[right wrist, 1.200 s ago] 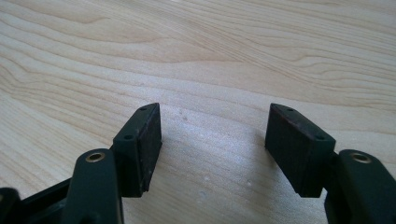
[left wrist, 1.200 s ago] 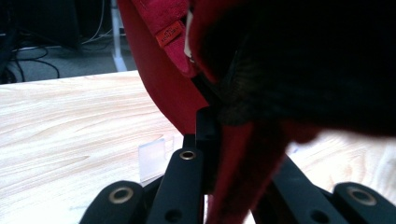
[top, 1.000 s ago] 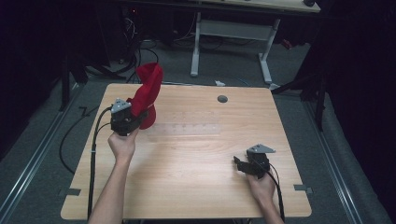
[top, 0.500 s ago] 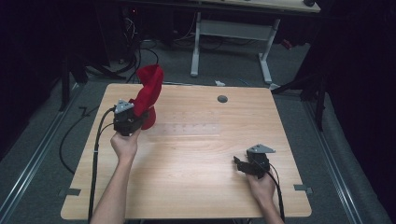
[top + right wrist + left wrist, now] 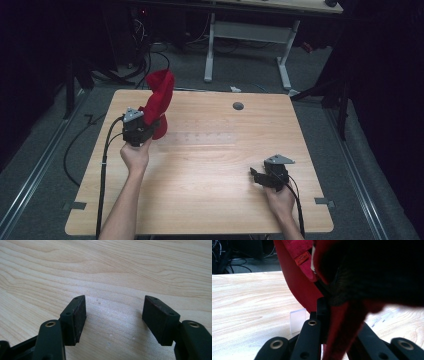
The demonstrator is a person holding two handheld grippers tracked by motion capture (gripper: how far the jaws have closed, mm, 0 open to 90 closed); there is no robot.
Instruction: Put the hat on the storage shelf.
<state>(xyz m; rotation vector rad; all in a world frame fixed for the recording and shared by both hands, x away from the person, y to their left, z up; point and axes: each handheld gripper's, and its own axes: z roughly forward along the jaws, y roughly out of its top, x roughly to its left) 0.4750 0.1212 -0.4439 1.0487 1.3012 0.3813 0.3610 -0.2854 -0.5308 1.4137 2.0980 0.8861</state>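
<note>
Currently we have the left gripper clamped on the red cloth, lifted at upper left of the table; setting it down remains, and the right gripper rests with jaws apart.

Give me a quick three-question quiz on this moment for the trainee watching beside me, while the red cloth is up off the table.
1. True or false: the right gripper holds a corner of the red cloth.
2. Which gripper is clamped on the red cloth: A) left, B) right, C) both?
3. In the right gripper view, what lies between the open jaws?

Key
1. False. It rests low over the wooden table near the right front, jaws open and apart from the cloth.
2. A. The left gripper is shut on the cloth, which stands up above it at the table's far left.
3. Bare wood grain, with nothing held.
</note>
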